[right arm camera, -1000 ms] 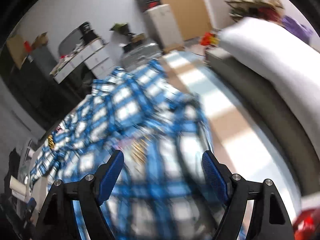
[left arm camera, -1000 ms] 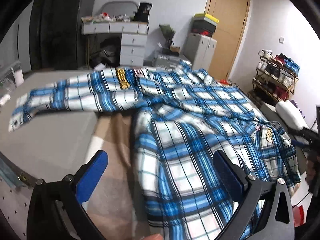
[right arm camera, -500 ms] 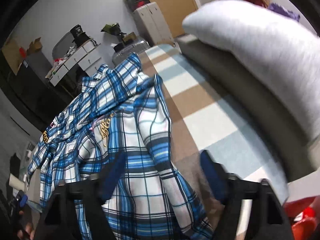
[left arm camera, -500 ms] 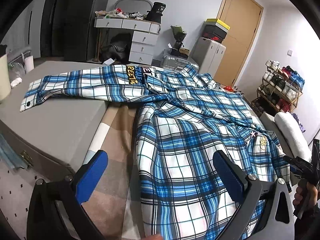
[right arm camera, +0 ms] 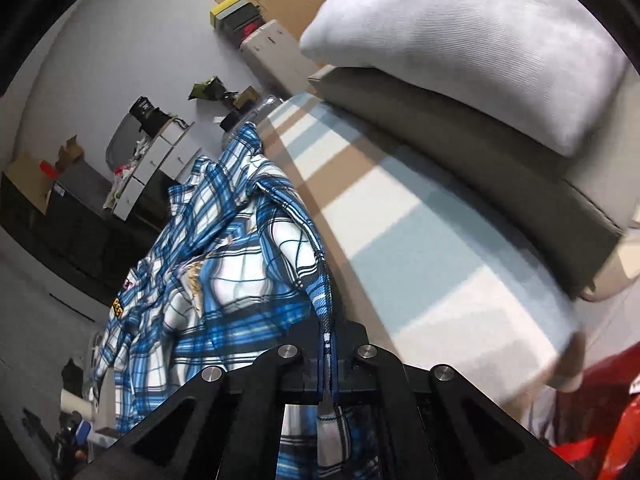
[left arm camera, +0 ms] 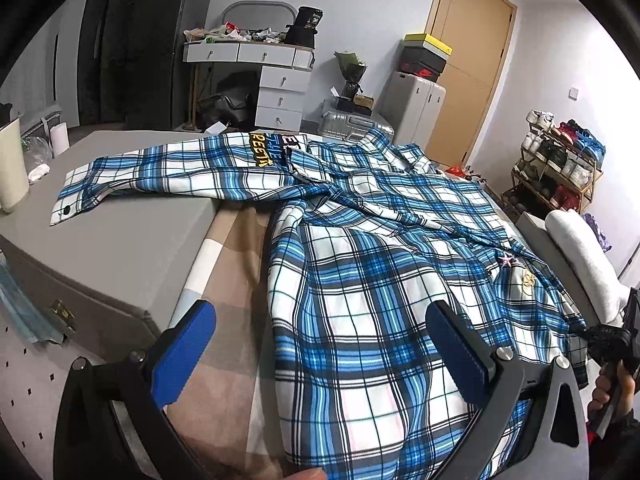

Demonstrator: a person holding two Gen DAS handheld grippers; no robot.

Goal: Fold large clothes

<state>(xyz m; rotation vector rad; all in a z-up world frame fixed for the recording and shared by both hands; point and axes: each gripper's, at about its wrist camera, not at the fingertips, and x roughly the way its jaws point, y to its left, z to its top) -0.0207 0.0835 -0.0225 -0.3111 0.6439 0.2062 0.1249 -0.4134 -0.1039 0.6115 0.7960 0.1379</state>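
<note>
the blue plaid shirt [left arm camera: 380,264] lies spread across the bed [left arm camera: 224,264], one sleeve [left arm camera: 160,172] stretched out to the left over a grey surface. the right tongs [right arm camera: 328,354] are pressed together, pinching a thin edge of the shirt fabric that runs up between them; in the left wrist view they sit at the shirt's far right edge, held by a hand [left arm camera: 614,386]. the left tongs [left arm camera: 320,354] hover spread wide above the near hem, gripping nothing. the step in hand looks like securing the shirt's edges before the first fold. next, the left tongs probably need to drop onto the near hem and close, so both grips can lift and carry one side over.
</note>
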